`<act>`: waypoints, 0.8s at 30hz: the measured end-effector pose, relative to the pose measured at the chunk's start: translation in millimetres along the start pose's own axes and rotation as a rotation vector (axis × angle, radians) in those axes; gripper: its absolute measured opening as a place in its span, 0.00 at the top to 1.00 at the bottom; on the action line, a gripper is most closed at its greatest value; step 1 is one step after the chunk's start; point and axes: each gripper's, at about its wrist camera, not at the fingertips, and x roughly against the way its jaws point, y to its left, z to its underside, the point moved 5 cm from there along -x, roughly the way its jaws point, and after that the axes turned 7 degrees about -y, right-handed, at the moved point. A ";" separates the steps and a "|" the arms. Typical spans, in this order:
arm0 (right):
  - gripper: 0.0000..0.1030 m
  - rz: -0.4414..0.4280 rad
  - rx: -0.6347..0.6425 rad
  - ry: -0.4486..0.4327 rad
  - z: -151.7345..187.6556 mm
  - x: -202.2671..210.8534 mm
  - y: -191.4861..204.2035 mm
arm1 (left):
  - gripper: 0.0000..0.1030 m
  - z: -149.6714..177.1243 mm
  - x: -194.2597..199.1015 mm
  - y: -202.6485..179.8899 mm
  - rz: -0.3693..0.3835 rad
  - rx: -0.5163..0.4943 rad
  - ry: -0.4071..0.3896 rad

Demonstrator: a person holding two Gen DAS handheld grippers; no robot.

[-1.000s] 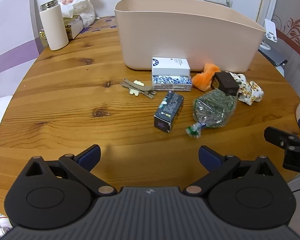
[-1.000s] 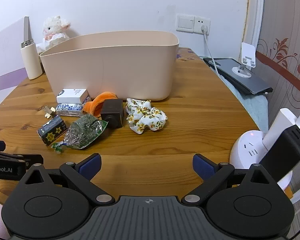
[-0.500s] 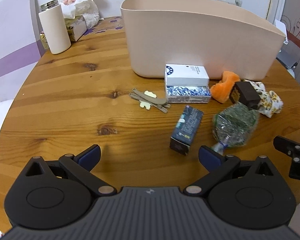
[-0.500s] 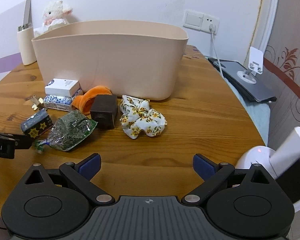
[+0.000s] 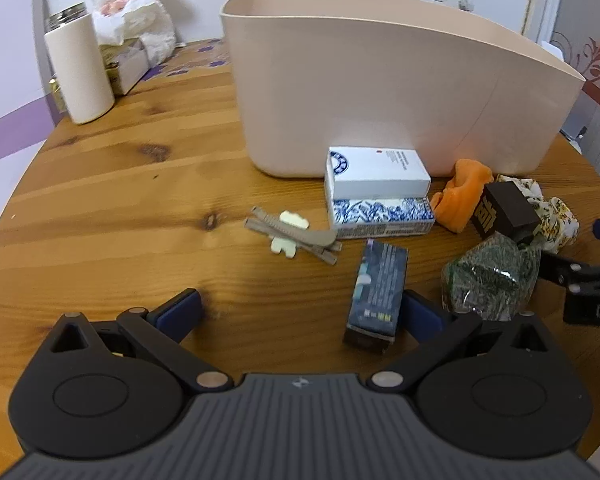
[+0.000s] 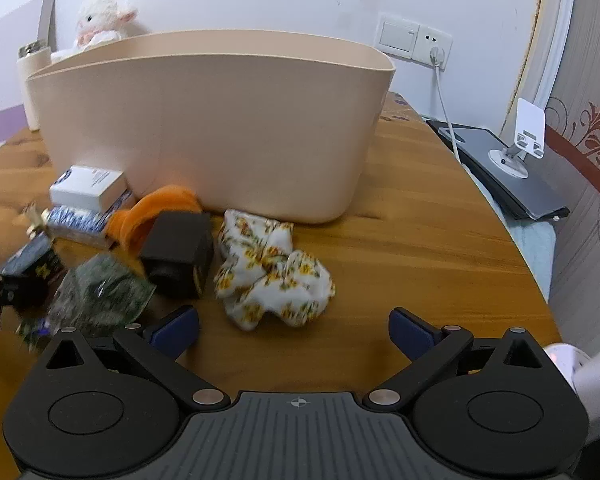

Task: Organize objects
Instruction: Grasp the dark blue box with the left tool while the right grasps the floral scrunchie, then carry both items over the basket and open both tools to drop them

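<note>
Wooden round bench, knotted grain, set against a white wall. Left hand-held gripper: released, fingers spread wide, low over the bench; the dark blue box lies just inside its right finger, not gripped. Right hand-held gripper: released, fingers wide apart, holding nothing, with the floral scrunchie just ahead between the fingertips. Items loose on the bench, outward from the left hand-held gripper: clear bag of green dried leaves beside the dark blue box; tan hair clip to the left; white box stacked on a blue-patterned box; orange cloth; small black cube box touching the bag and scrunchie. Large beige tub stands directly behind this group; its inside is not visible. Far left: white flask, tissue pack, plush lamb.
</note>
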 end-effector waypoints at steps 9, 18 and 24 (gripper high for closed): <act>0.29 -0.061 -0.011 -0.051 -7.7 -8.6 4.0 | 0.23 -5.2 0.3 -7.9 0.063 -0.048 -0.041; 0.88 -0.067 -0.002 -0.054 -6.0 2.2 20.3 | 0.76 -3.5 12.9 -16.2 0.139 -0.072 -0.041; 0.89 -0.033 -0.049 -0.075 -6.9 25.4 15.8 | 0.76 -7.6 39.3 -3.9 0.128 -0.054 -0.086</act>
